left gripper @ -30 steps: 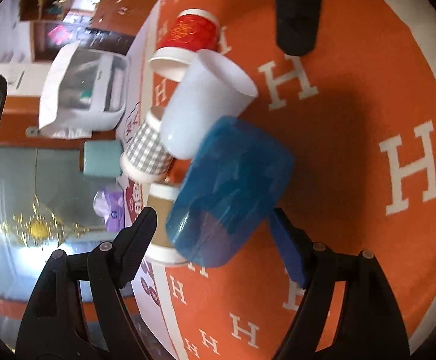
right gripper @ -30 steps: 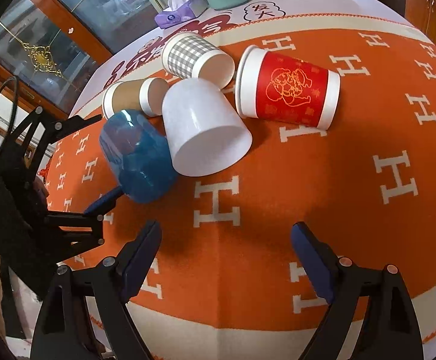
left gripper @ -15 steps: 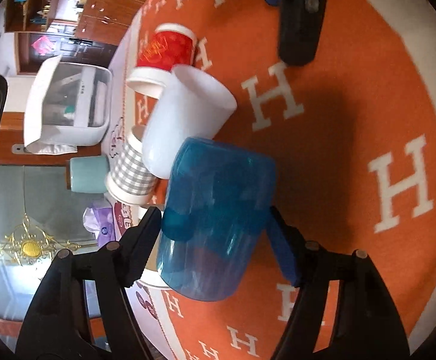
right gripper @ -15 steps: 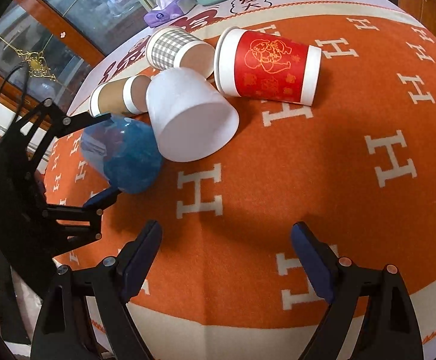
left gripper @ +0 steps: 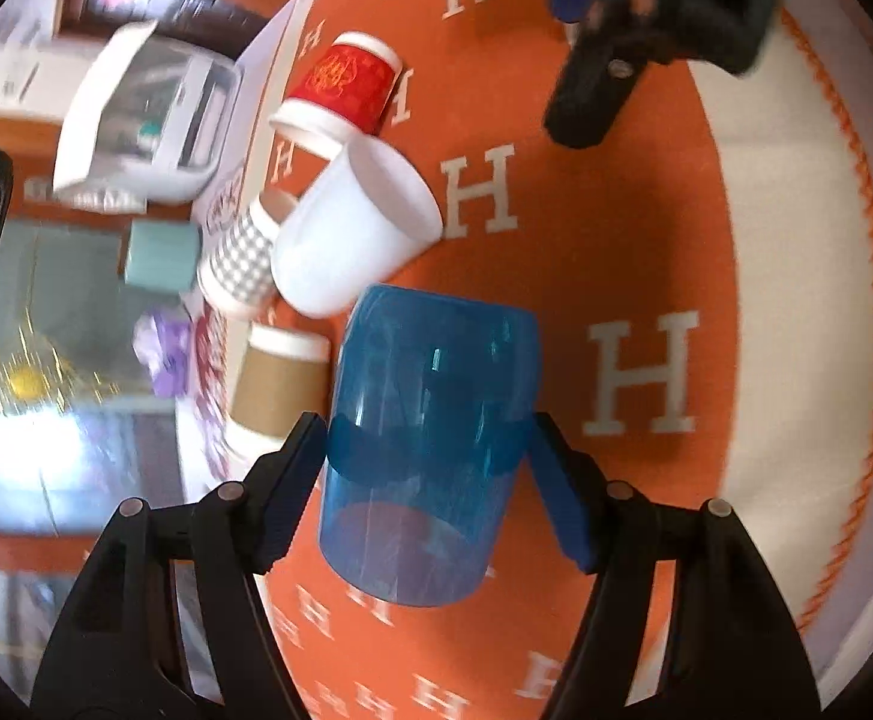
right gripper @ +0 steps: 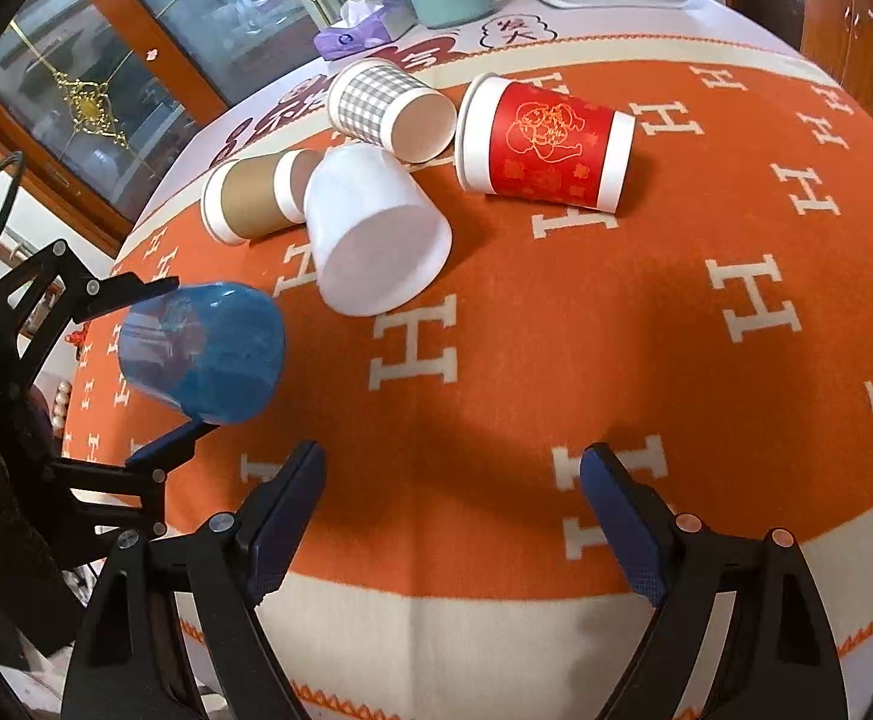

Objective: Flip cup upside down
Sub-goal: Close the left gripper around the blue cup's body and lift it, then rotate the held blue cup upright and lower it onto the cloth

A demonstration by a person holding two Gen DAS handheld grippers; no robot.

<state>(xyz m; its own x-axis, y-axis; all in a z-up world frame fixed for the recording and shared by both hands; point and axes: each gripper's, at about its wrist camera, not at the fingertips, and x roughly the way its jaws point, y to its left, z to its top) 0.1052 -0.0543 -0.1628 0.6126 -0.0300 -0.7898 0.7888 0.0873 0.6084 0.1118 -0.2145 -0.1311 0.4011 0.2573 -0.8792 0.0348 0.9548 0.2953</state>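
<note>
My left tool (left gripper: 427, 450) squeezes the blue cup (left gripper: 430, 456) around its middle, one pad on each side. The cup is up off the counter (right gripper: 556, 372), lying sideways in the air, near the left edge. Its open mouth faces back toward my hand, I think.

To do this well, I should keep a soft, steady squeeze. Then I should roll my wrist until the mouth points straight down. I should set it on a bare spot, away from the other cups, and let go only when the rim sits flat.

My right tool (right gripper: 451, 510) is wide open, holds nothing, and hangs over the near edge.

The blue cup is thin, see-through plastic, smooth and shiny, so it may slip or bend. Four cups lie on their sides, bunched close together: a white one (right gripper: 376, 234), a brown one (right gripper: 253, 198), a gray checked one (right gripper: 388, 108) and a red one (right gripper: 547, 144). They look like paper. The cloth is orange, soft and fuzzy, with white H shapes.
</note>
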